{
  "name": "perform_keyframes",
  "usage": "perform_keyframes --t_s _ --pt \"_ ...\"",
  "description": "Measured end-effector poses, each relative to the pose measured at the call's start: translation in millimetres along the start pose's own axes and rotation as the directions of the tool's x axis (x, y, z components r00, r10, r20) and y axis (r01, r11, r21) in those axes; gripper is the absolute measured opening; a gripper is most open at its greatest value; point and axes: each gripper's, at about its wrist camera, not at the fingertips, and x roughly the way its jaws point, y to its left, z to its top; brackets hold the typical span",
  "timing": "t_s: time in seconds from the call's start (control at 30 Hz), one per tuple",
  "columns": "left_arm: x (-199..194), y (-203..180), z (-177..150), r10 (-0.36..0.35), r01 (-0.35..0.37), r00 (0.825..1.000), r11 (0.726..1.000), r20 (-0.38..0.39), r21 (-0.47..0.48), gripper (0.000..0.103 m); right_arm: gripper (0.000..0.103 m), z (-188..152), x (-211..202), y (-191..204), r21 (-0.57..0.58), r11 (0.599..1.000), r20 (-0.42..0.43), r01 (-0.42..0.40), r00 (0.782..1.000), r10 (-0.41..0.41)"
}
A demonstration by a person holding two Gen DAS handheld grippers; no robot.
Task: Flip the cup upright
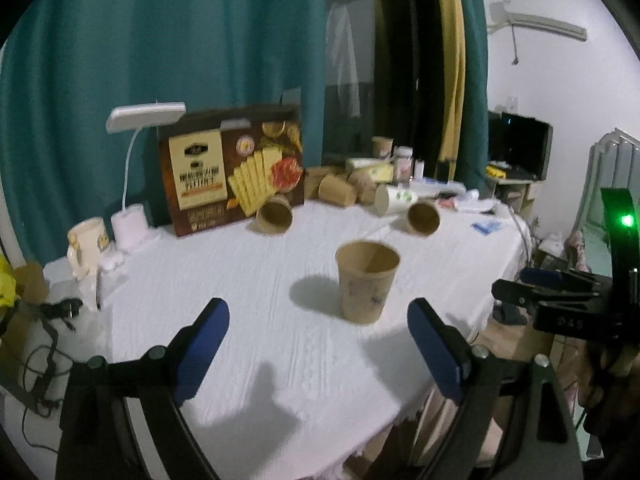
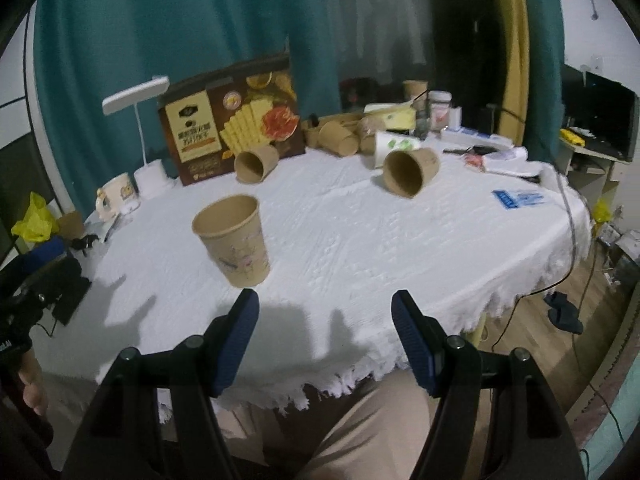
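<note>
A: White tablecloth (image 2: 360, 240) ahead; which cup next?
B: Your right gripper (image 2: 324, 336) is nearer; the tipped cup (image 2: 410, 172) lies straight beyond it, mouth facing you; it and your left gripper (image 1: 318, 344) gape empty.

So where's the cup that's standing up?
The upright cup stands on the white tablecloth, nearer than the two tipped cups by the biscuit box. In the left wrist view it is centre-right; in the right wrist view, left.

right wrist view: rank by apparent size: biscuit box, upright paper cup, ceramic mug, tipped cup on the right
1. biscuit box
2. upright paper cup, though it sits nearest the camera
3. tipped cup on the right
4. ceramic mug
</note>
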Motion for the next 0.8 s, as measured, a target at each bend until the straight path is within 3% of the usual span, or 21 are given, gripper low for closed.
perform_keyframes --t_s 0.4,0.8 --pt "-29.4 -14.6 38.4 -0.042 0.037 0.989 0.999 0.14 0.038 0.091 0.069 35.0 -64.1 -3.6 -0.029 0.998 0.138 0.056 0.989 -0.051" --pt "-65.9 -6.5 65.2 -0.042 0.037 0.961 0.999 0.275 0.023 0.091 0.074 63.2 -117.7 16.3 -0.078 0.994 0.27 0.08 0.961 -0.056"
